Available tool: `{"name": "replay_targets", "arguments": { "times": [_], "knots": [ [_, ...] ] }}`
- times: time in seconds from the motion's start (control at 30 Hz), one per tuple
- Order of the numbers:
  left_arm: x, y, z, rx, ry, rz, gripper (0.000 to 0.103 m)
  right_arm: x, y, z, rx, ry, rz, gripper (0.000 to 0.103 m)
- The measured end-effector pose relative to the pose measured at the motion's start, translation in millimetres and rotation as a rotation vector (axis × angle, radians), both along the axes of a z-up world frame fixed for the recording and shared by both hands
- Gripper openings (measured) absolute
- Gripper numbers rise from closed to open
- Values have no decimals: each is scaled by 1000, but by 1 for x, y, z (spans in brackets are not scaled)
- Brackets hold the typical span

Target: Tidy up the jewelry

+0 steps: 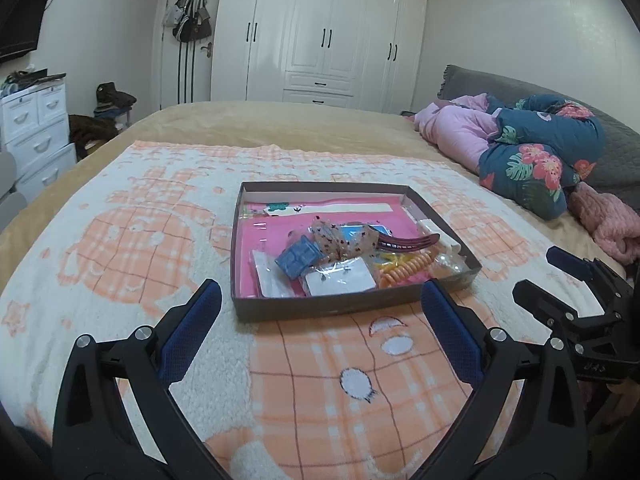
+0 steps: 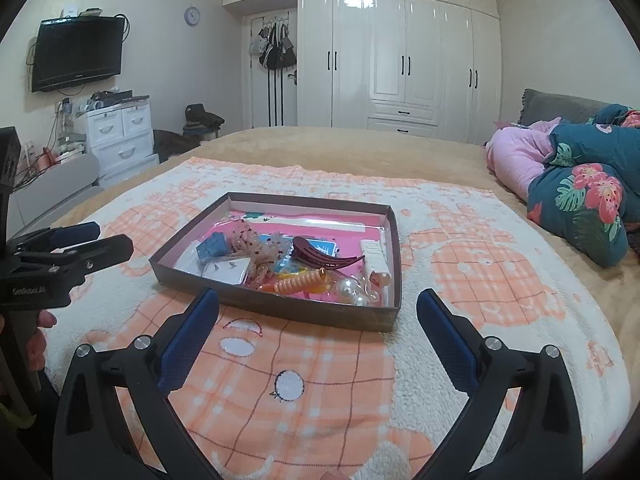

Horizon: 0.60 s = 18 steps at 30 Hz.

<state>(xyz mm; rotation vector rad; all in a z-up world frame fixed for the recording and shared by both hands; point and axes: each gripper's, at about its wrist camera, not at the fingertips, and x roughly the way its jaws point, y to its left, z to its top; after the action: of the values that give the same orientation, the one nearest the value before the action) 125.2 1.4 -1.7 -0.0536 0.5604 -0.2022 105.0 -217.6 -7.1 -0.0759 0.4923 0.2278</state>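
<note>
Now both sets of fingers are spread wide and empty: left gripper (image 1: 320, 300), right gripper (image 2: 318, 308) (the left one's body reads "GenRobot.AI"). Just beyond them a shallow brown box (image 2: 280, 312) of jewelry and hair clips (image 2: 320, 258) sits on the bed's blanket (image 2: 320, 380).

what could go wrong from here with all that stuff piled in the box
1. The items lie heaped together: the orange coil tie touches the dark red hair claw, so lifting one may drag others out.
2. The box sits on a soft fleece blanket; a push could tip or slide it.
3. The earring card lies flat, hard to pinch.
</note>
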Motion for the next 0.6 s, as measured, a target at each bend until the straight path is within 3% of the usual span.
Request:
{"name": "replay_targets", "arguments": {
  "times": [0.6],
  "knots": [
    [-33,-2,-4,19,-80,45,92,-29,-3,-13,-1,-66,-10,96]
  ]
}}
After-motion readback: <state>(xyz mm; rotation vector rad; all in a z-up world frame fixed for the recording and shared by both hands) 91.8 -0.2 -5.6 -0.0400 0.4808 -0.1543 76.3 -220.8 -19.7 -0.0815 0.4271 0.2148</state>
